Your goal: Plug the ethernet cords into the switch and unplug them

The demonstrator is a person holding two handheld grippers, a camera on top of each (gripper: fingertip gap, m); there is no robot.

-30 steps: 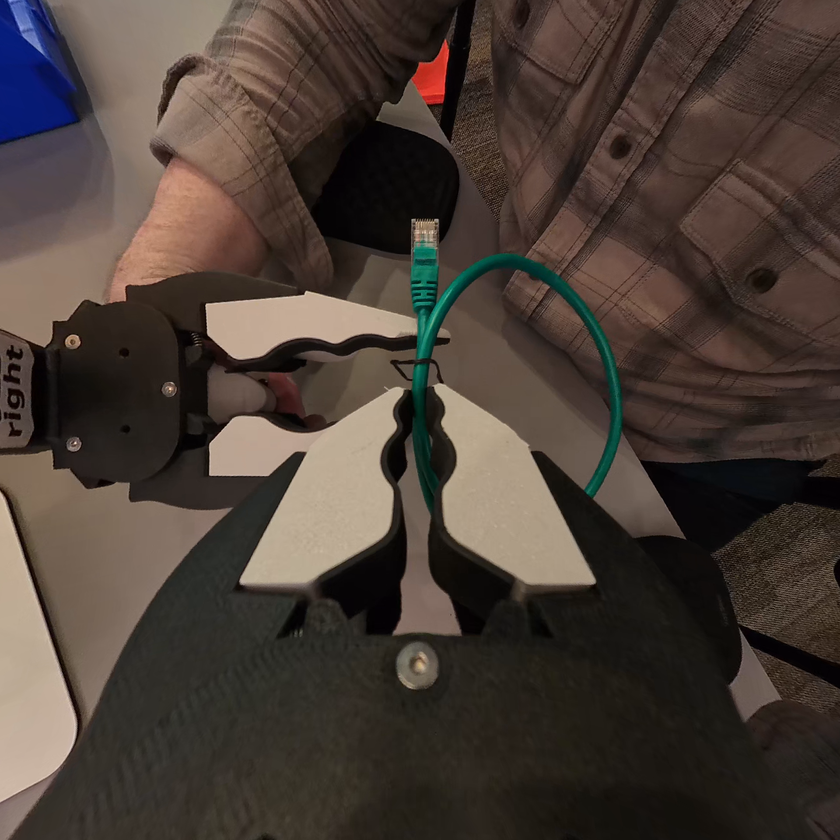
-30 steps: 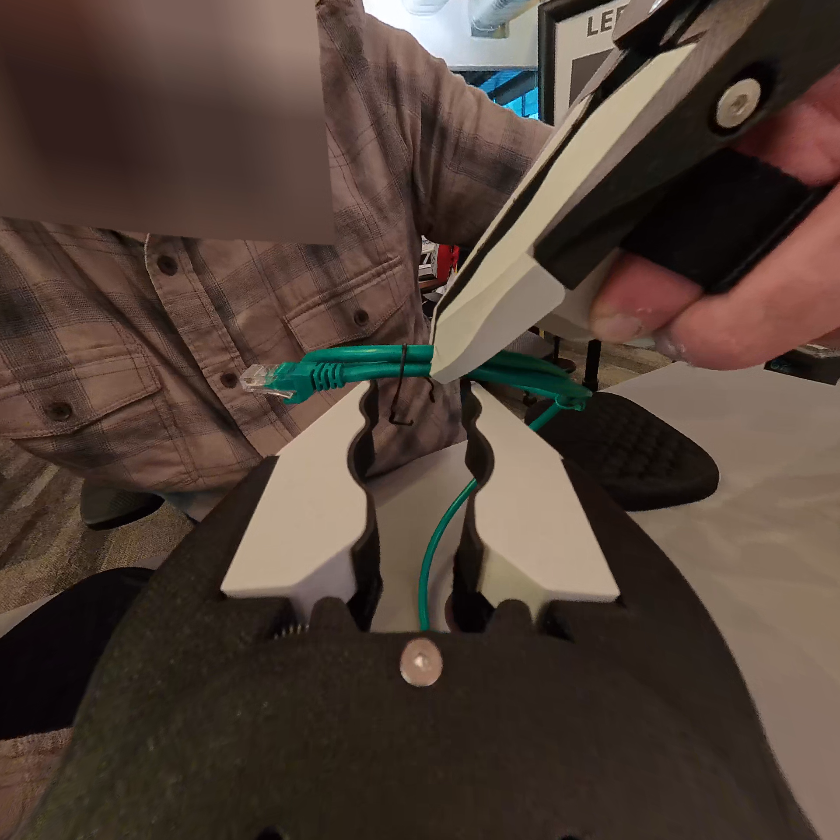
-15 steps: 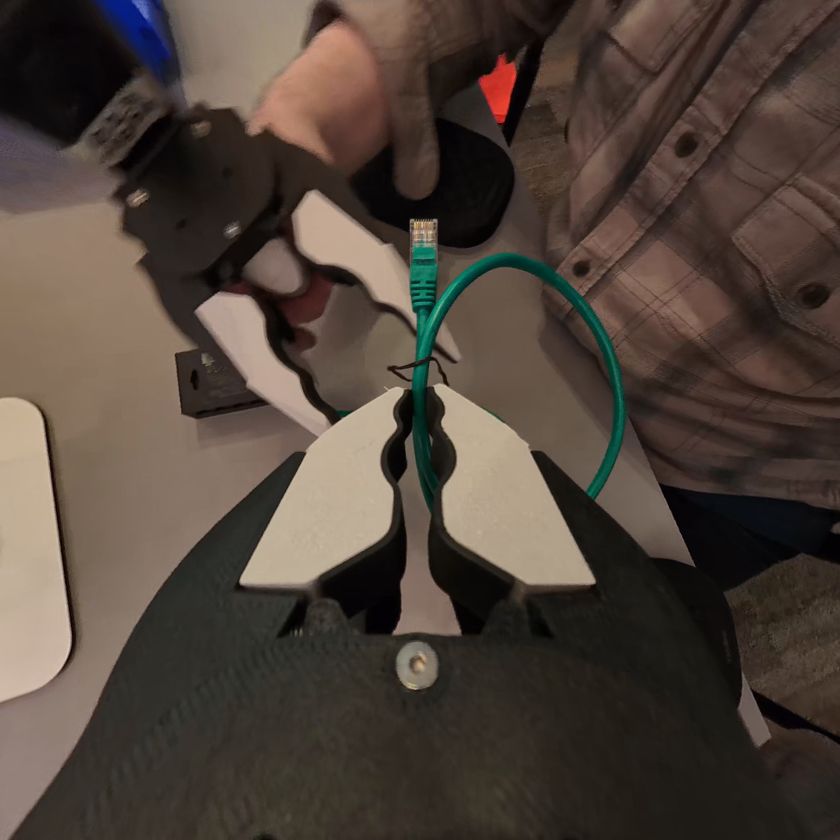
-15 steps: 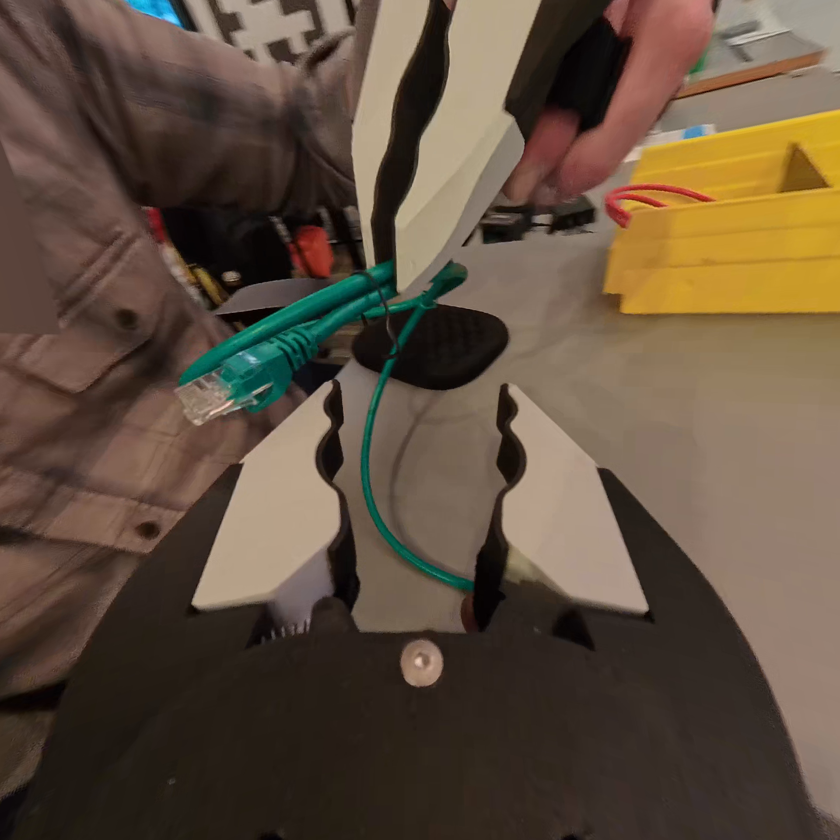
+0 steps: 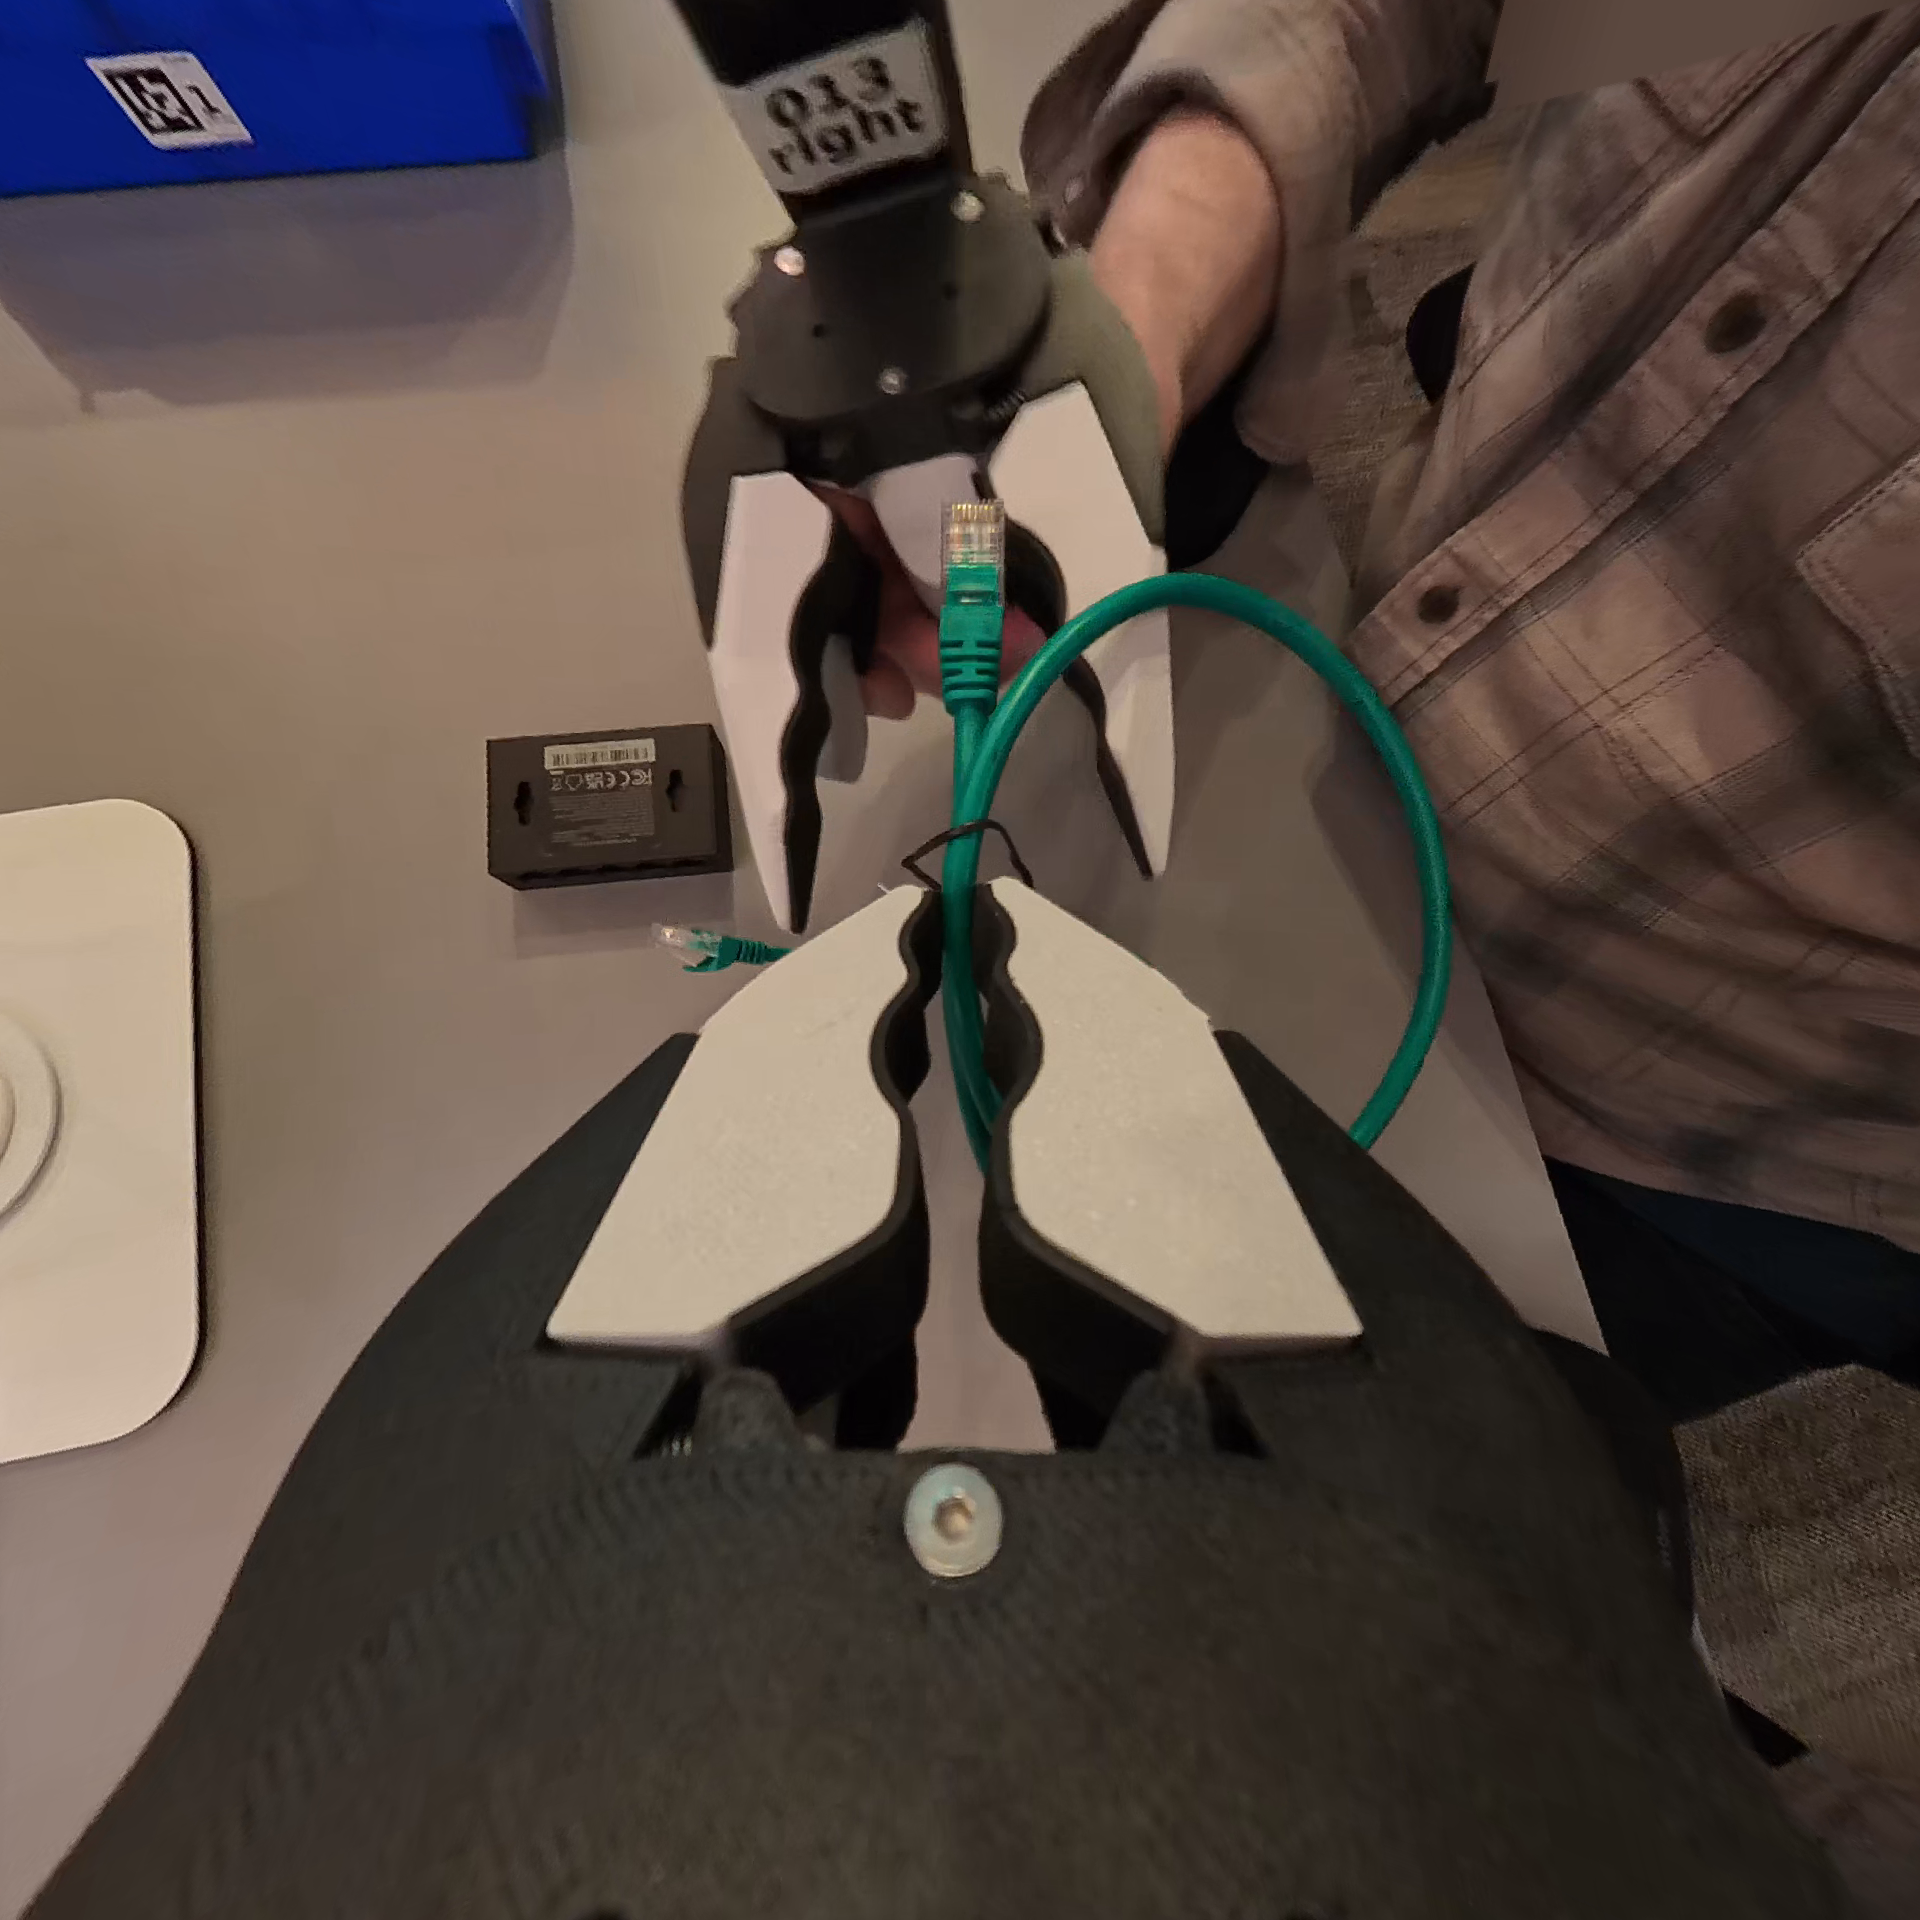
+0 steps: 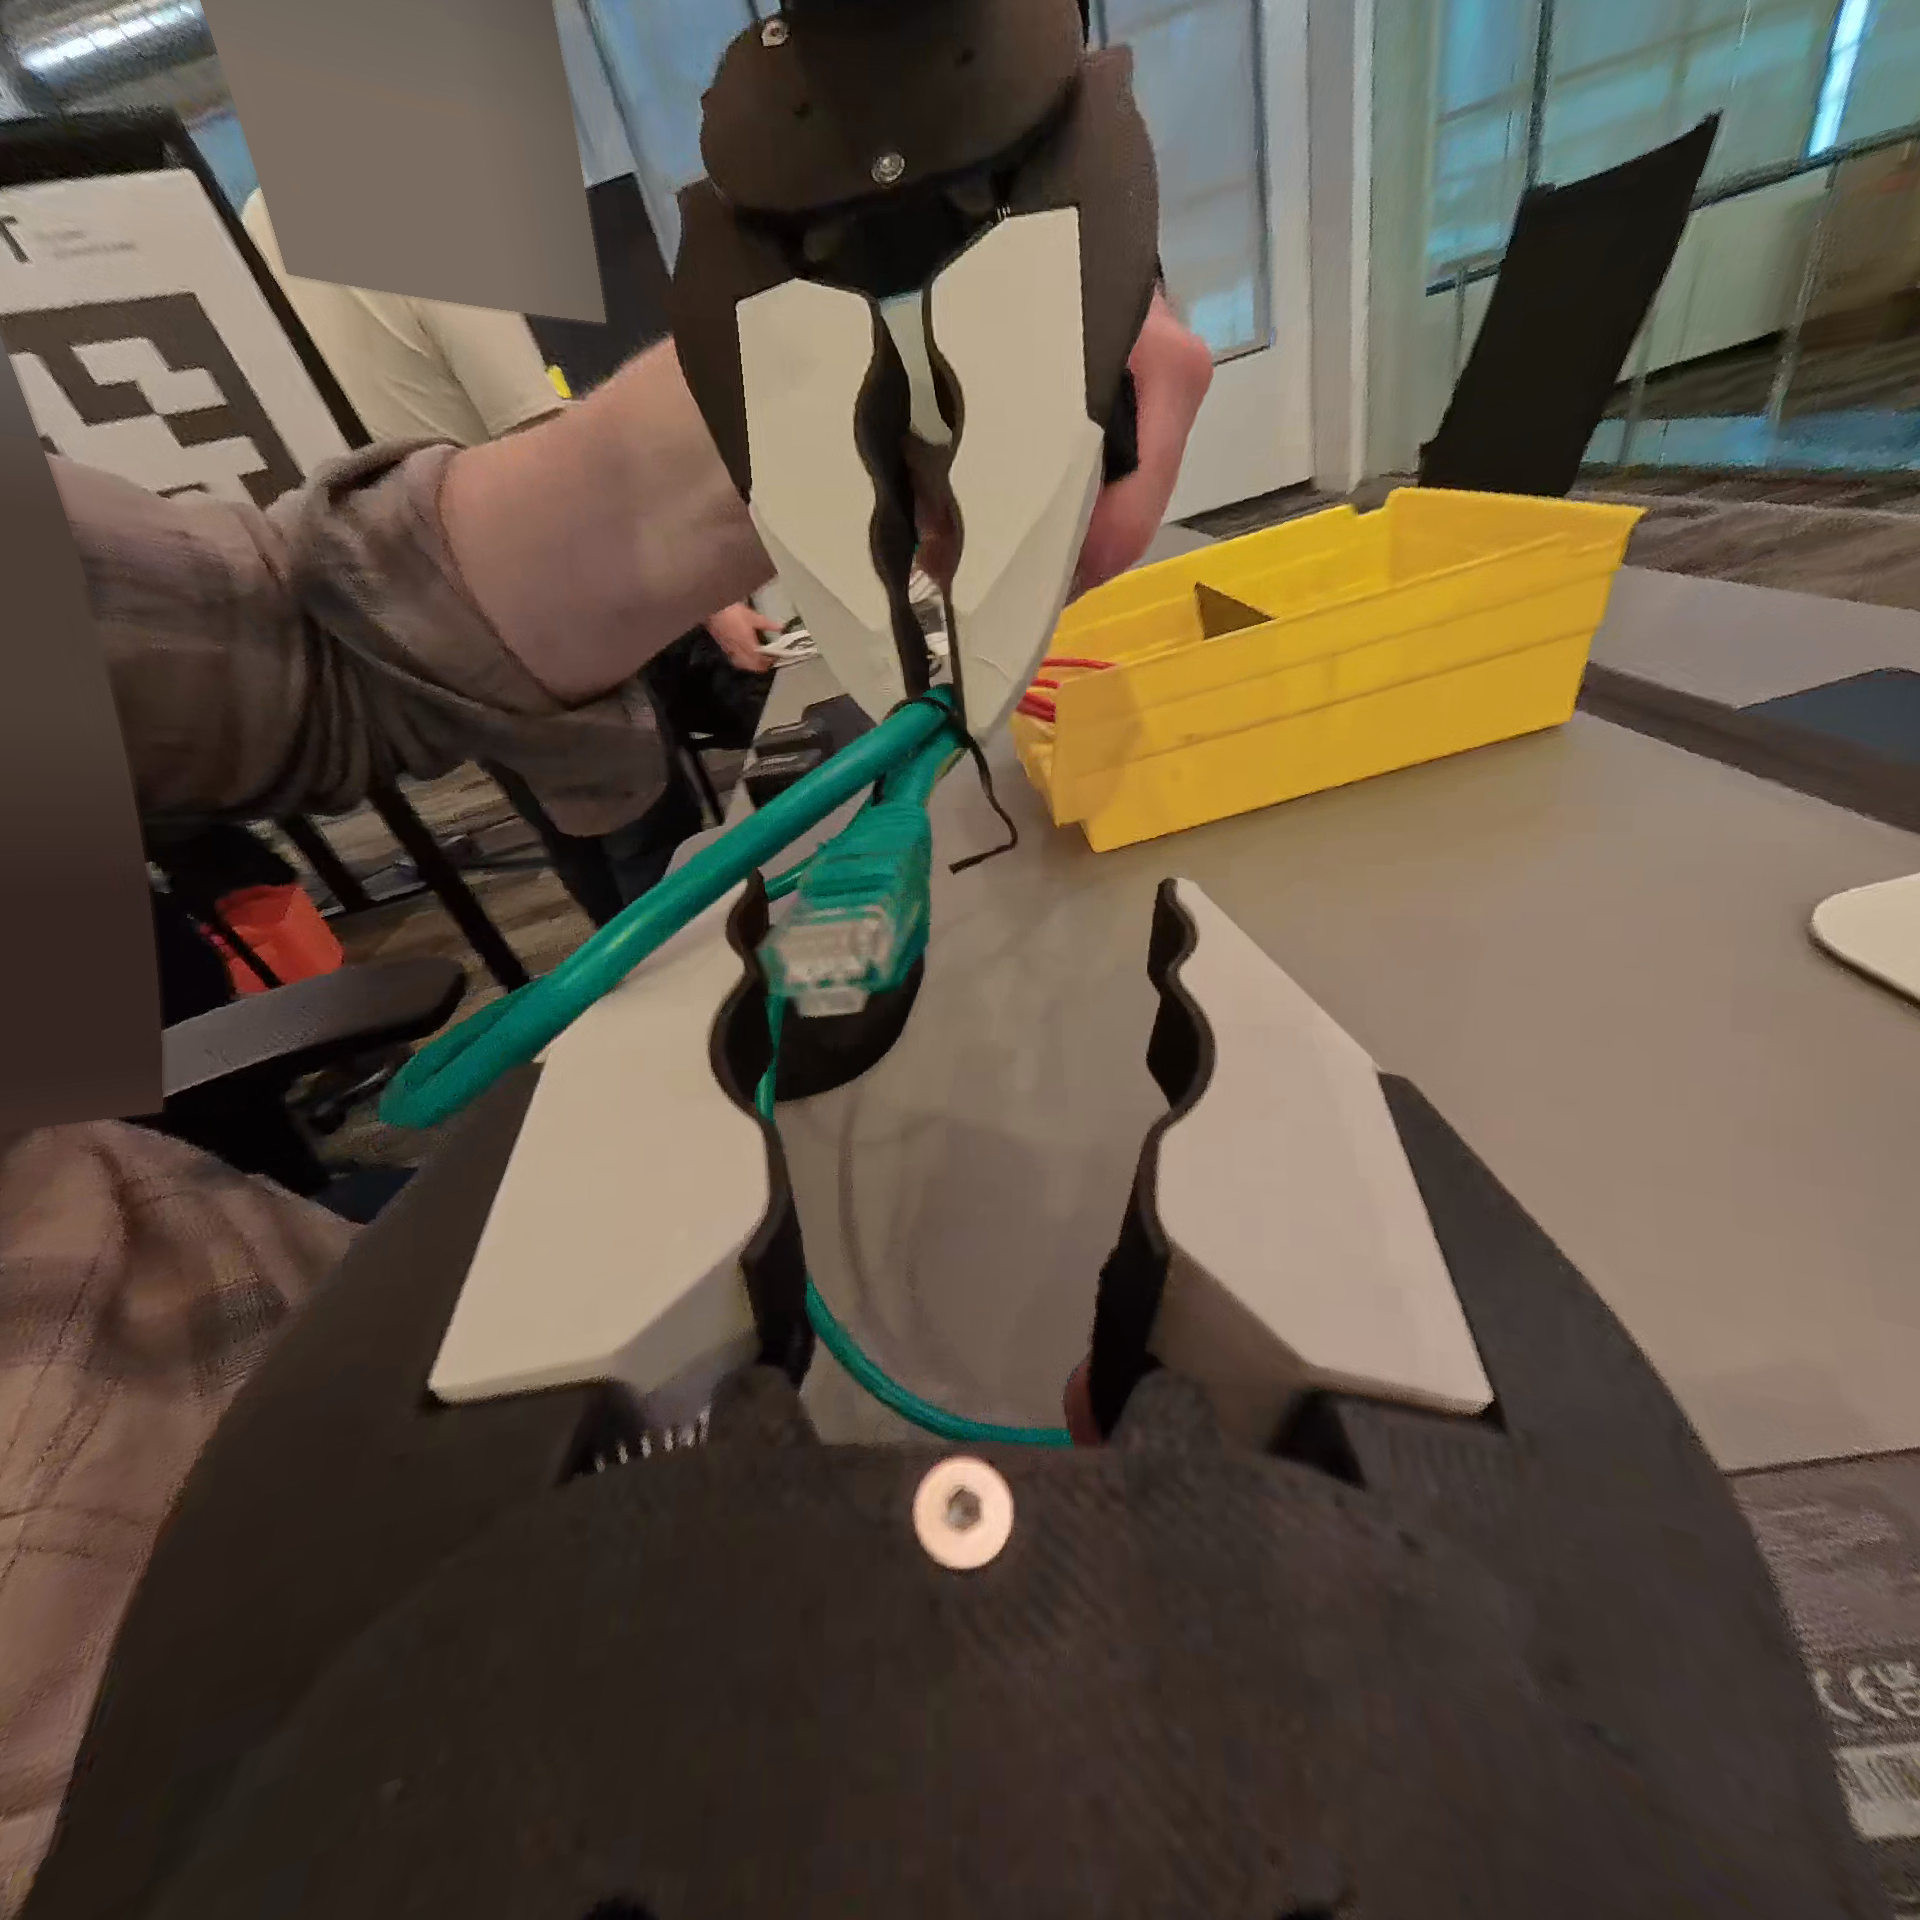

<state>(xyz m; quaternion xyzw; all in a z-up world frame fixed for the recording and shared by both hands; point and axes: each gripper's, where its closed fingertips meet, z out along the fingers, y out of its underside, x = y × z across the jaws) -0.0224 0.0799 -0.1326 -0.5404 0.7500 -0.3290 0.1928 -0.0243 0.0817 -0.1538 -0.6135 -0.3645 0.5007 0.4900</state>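
Observation:
My left gripper point(image 5: 958, 904) is shut on a coiled green ethernet cord point(image 5: 1423, 831), held above the table. The cord's clear-tipped plug point(image 5: 971, 540) sticks out past the fingertips, and a black twist tie point(image 5: 966, 836) wraps the coil. My right gripper point(image 6: 958, 894) is open and faces the left gripper point(image 6: 930, 696) head on. The plug point(image 6: 847, 935) hangs between its fingers, close to the left one, untouched. The black switch point(image 5: 603, 805) lies on the table with its labelled underside up. The cord's other plug point(image 5: 707, 945) lies just in front of it.
A blue bin point(image 5: 260, 94) stands at the far left and a white pad point(image 5: 94, 1091) at the left edge. A yellow bin point(image 6: 1330, 665) holds red cords point(image 6: 1060, 686). The person's torso point(image 5: 1662, 623) is at the table edge on the right. The grippers are tip to tip, or close to it.
My right gripper has swung from the left side round to face the left gripper and opened wider around the plug. The left gripper still holds the cord; the switch has come into view.

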